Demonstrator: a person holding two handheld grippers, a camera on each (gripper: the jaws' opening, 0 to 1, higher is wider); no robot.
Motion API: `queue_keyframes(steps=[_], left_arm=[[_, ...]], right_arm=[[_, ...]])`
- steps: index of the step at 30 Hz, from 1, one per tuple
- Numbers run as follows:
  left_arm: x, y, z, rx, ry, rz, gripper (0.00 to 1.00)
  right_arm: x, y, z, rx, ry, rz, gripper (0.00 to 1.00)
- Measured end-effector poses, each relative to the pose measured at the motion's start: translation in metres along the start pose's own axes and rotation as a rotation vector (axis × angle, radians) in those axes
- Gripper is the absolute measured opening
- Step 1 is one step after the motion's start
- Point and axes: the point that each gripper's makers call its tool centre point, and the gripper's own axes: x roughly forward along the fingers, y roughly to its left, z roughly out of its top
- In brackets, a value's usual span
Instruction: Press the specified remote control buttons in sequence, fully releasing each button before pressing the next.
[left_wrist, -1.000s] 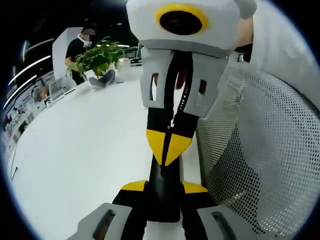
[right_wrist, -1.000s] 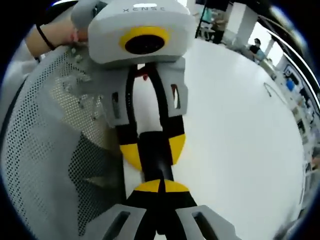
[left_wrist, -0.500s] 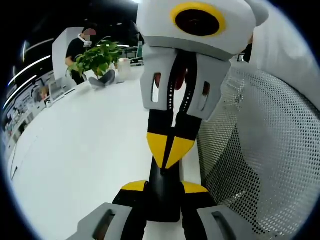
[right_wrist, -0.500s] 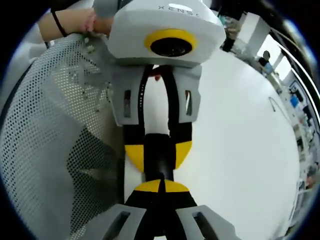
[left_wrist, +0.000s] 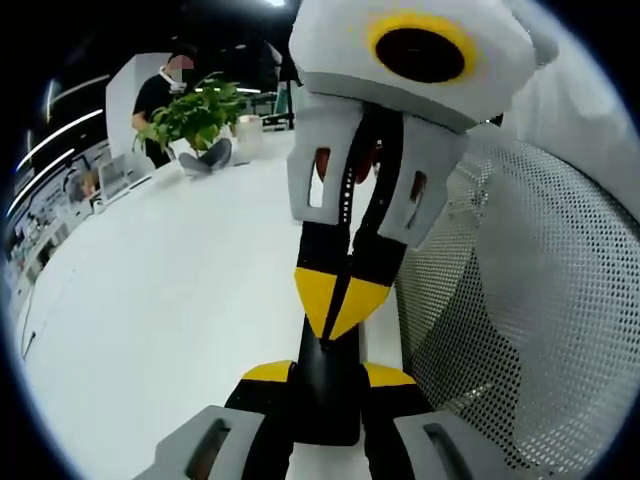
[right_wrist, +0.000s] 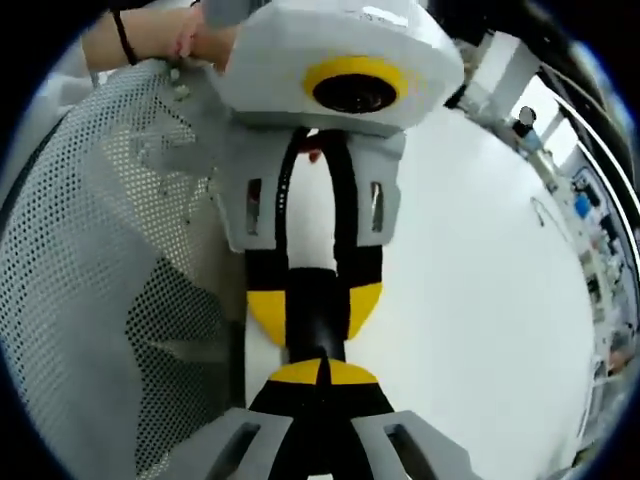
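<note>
A black remote control (left_wrist: 328, 400) sits end-on between the yellow-tipped jaws of my left gripper (left_wrist: 328, 375), which is shut on it. My right gripper (left_wrist: 340, 300) comes down from above, jaws shut, and its yellow tip meets the remote's far end. In the right gripper view, my right gripper (right_wrist: 322, 372) shows its yellow tips joined, pressed against the remote control (right_wrist: 315, 322). There the left gripper (right_wrist: 315, 305) hangs from the top with its yellow tips spread on either side of the remote. The remote's buttons are hidden.
A white table (left_wrist: 170, 290) spreads out under both grippers. A grey mesh chair back (left_wrist: 520, 320) stands close beside them. A potted plant (left_wrist: 195, 115) and a person (left_wrist: 160, 90) are at the table's far end. A hand (right_wrist: 150, 45) with a wristband holds the left gripper.
The right gripper's body has drifted right and nearer in the left gripper view. Its tip stays at the remote. The left gripper keeps its hold.
</note>
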Motion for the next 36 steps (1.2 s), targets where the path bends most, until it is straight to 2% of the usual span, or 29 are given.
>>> queue_keyframes(steps=[4,7,10,13,26,33,36], left_arm=[[-0.0002,0.0,0.0002,0.0,-0.002,0.0,0.24],[-0.0002,0.0,0.0,-0.001,-0.003,0.001,0.24],[-0.0002,-0.0001,-0.0002,-0.002,-0.003,0.001,0.24],[-0.0002,-0.0002,-0.0003,-0.001,-0.002,0.001,0.24],[-0.0003,-0.0002,-0.0001,-0.001,-0.003,0.0,0.24],[-0.0004,0.0008,-0.0003,-0.004,0.0,0.007,0.24],[-0.0003,0.0009,0.0,-0.005,0.012,0.01,0.24]], right_arm=[[-0.0002,0.0028,0.0012,-0.049,0.006,-0.017,0.0],[-0.0008,0.0021,0.0023,-0.026,-0.002,-0.014,0.0],[-0.0009,0.0054,0.0059,0.01,-0.023,0.02,0.0],[0.001,0.0064,0.0069,-0.022,-0.015,0.027,0.0],[0.0029,0.0056,0.0071,-0.013,0.019,0.052,0.0],[0.004,0.0041,0.007,-0.018,0.028,0.036,0.0],[0.0049,0.0039,0.0081,-0.057,0.029,0.005,0.0]])
